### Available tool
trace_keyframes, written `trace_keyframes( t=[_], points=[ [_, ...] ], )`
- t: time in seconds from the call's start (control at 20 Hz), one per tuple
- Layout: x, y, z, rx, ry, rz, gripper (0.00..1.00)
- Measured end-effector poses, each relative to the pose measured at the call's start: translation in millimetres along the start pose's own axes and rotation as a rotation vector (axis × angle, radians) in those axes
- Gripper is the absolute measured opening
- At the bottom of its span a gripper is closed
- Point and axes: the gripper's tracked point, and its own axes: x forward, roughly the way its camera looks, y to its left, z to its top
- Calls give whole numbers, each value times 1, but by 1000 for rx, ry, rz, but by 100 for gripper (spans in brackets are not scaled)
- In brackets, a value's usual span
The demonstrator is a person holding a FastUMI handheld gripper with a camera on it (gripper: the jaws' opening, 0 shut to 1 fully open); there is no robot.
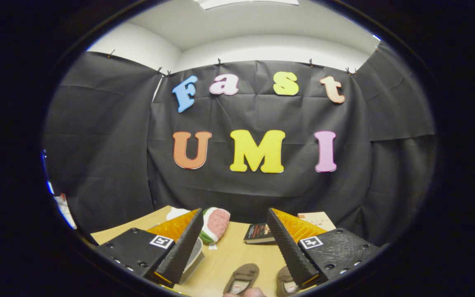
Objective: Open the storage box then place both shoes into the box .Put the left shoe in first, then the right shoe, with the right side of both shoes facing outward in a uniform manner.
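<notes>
Right now, in the gripper view, the gripper (pixel 235 247) rides high above a light wooden tabletop (pixel 233 251), its jaws spread wide apart and holding nothing. Low in the frame, between the jaws and close under the camera, sit two brown slippers: the left slipper (pixel 242 279) at bottom centre and the right slipper (pixel 285 283) just beside it, partly hidden behind the right-hand jaw. Both point away from the camera, openings up. At the very bottom edge a bit of a person's hand (pixel 249 292) peeks in.

Lower left, half behind the left-hand jaw, a pale curved rim (pixel 196 251) shows; it may be the storage box, though too little is visible to say, or to tell whether it is open. Further back on the tabletop lie a watermelon-slice plush (pixel 215 225), a dark book (pixel 259 233) and a tan book (pixel 316 220) beyond it.

As for handling (judging by looks), the slippers seem soft, light and floppy, so they should squash rather than slip. The heel collar or the side wall near the opening looks like the best place to pinch, with one jaw inside and one outside; a grip across the toe would likely just crumple it. The box, if lidded, comes first.
</notes>
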Motion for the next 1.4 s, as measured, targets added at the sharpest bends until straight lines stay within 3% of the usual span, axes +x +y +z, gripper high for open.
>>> trace_keyframes(
  t=[0.35,0.65,0.85,1.2,1.4],
  points=[
    [1,12,-9,6,15,50,95],
    [8,35,-50,-13,110,149,95],
    [13,56,-96,56,231,229,95],
    [32,77,-168,185,429,262,95],
    [39,104,-206,303,558,329,95]
  ],
)
